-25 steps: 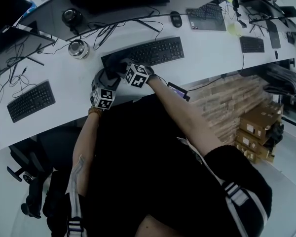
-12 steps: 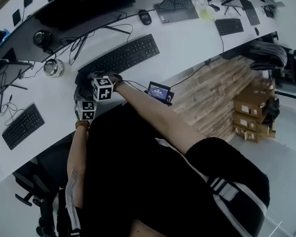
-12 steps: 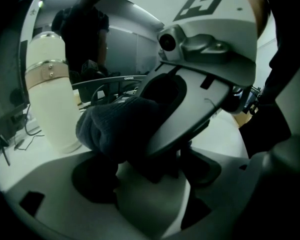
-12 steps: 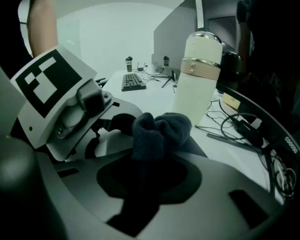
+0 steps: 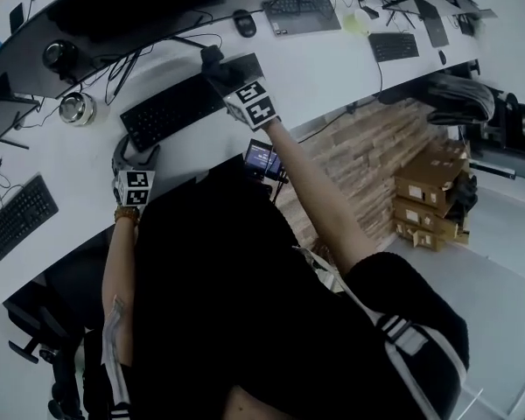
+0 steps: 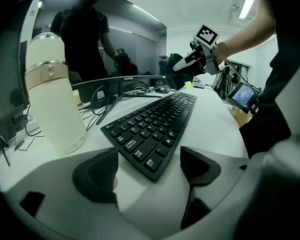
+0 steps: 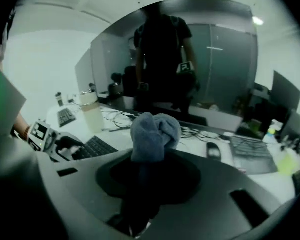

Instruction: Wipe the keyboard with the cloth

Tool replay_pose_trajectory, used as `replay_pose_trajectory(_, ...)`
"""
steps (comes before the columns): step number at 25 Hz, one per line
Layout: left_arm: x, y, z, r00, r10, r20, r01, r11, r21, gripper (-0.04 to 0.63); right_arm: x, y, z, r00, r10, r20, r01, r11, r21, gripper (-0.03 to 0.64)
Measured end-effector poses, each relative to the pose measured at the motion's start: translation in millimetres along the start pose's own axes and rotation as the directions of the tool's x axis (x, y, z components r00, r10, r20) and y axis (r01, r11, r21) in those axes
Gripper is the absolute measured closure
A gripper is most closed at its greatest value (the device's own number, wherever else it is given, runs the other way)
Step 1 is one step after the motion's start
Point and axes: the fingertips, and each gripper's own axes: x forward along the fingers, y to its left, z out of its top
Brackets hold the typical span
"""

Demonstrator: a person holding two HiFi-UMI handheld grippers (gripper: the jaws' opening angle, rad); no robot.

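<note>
Holds the right arm stretched far over the desk; pinches the bunched cloth in the right gripper, jaws narrow, above the keyboard right end; sets the left gripper near, elbow bent, jaws wide astride the keyboard's left corner.

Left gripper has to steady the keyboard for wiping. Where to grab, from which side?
Probably the near short end of the keyboard, at the corner that sits between the open left gripper jaws. Come in low from that end: it lies flat and thin, and the white bottle stands close along one long side.
</note>
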Motion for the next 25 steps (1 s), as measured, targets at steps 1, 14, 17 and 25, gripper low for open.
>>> replay_pose_trajectory(1,-0.3,-1.2,-0.5,1.0,-0.002,-0.004,0.002,1.0,-0.003,0.215,-13.2,-26.7,-9.5,0.997,-0.073,-0.039,0.073,0.997,-0.022,0.52)
replay_pose_trajectory(14,-0.4,-3.5,1.6,1.0,-0.006,-0.001,0.006,1.0,-0.001,0.215,-54.4,-132.1,-142.2,0.926,-0.228,-0.301,0.333,0.868,0.368,0.371)
replay_pose_trajectory(17,0.5,-2.6,1.4,1.0,-0.005,0.001,0.005,1.0,-0.001,0.215,-58.3,-143.4,-140.2,0.912,-0.285,-0.294,0.367,0.889,0.275,0.362)
replay_pose_trajectory(25,0.5,-3.0,0.1,1.0,-0.006,-0.001,0.006,1.0,0.0,0.215,-35.6,-138.1,-146.6,0.904,-0.278,-0.325,0.349,0.919,0.182,0.5)
